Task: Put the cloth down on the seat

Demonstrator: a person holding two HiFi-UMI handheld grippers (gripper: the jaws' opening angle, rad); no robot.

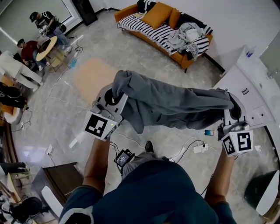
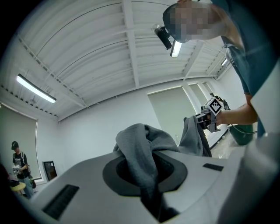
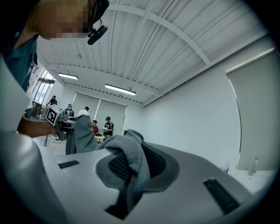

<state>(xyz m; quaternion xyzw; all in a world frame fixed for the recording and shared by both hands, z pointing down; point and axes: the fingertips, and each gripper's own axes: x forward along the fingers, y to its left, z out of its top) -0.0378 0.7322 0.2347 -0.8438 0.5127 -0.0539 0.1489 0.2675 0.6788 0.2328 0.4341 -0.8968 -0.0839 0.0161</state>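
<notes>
Left gripper [image 1: 114, 97] and right gripper [image 1: 232, 110], level and apart, clamp grey cloth [image 1: 175, 105].

Grey cloth [image 1: 175, 105]; orange sofa [image 1: 124, 12] (black-and-white striped cover [image 1: 153, 31]); teal shirt [image 1: 148, 192]; pale marbled floor [image 1: 131, 61]

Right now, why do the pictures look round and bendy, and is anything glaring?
Head view: a wide lens curves the room, but the grey cloth looks sharp. Left gripper view: black rounded corners, and a ceiling light strip glows bright. Right gripper view: same round frame, even light.
</notes>
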